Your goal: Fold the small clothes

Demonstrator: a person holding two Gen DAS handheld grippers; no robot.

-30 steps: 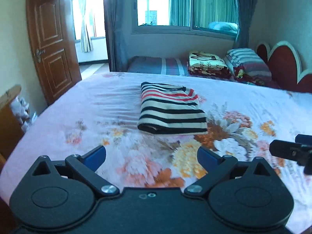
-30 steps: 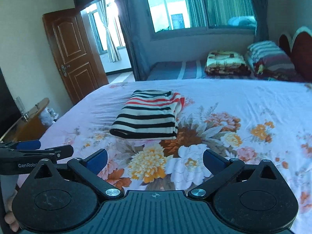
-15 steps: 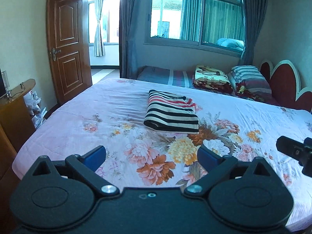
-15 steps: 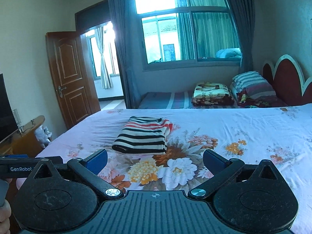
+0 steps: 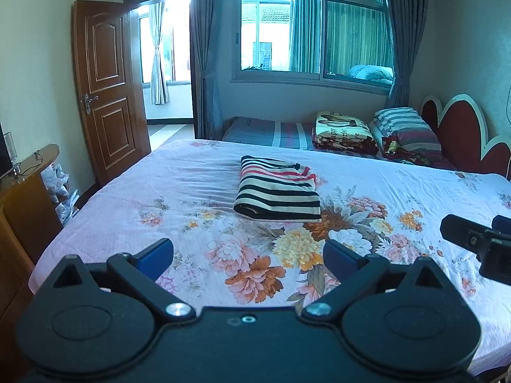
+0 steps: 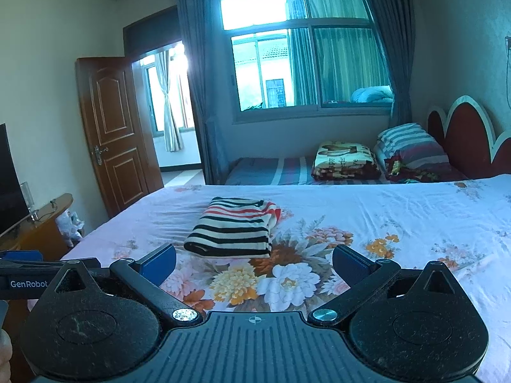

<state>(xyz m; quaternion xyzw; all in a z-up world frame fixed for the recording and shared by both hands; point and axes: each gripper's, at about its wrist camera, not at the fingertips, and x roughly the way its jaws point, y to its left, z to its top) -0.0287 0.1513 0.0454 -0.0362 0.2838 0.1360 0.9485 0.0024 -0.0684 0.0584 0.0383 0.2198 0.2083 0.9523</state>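
A folded garment with black, white and red stripes (image 5: 278,190) lies flat on the pink floral bedsheet (image 5: 179,198); it also shows in the right wrist view (image 6: 234,227). My left gripper (image 5: 249,252) is open and empty, well back from the garment near the bed's front edge. My right gripper (image 6: 254,260) is open and empty, also back from the garment. The right gripper shows at the right edge of the left wrist view (image 5: 479,242). The left gripper shows at the left edge of the right wrist view (image 6: 35,274).
A second bed with folded blankets (image 5: 343,129) and striped pillows (image 5: 404,127) stands behind, below the window. A red headboard (image 5: 460,140) is at the right. A brown door (image 5: 105,95) and a wooden side table (image 5: 28,191) are at the left.
Both grippers have pulled back and up from the bed, so the folded garment looks smaller and farther away. Both stay open and empty.
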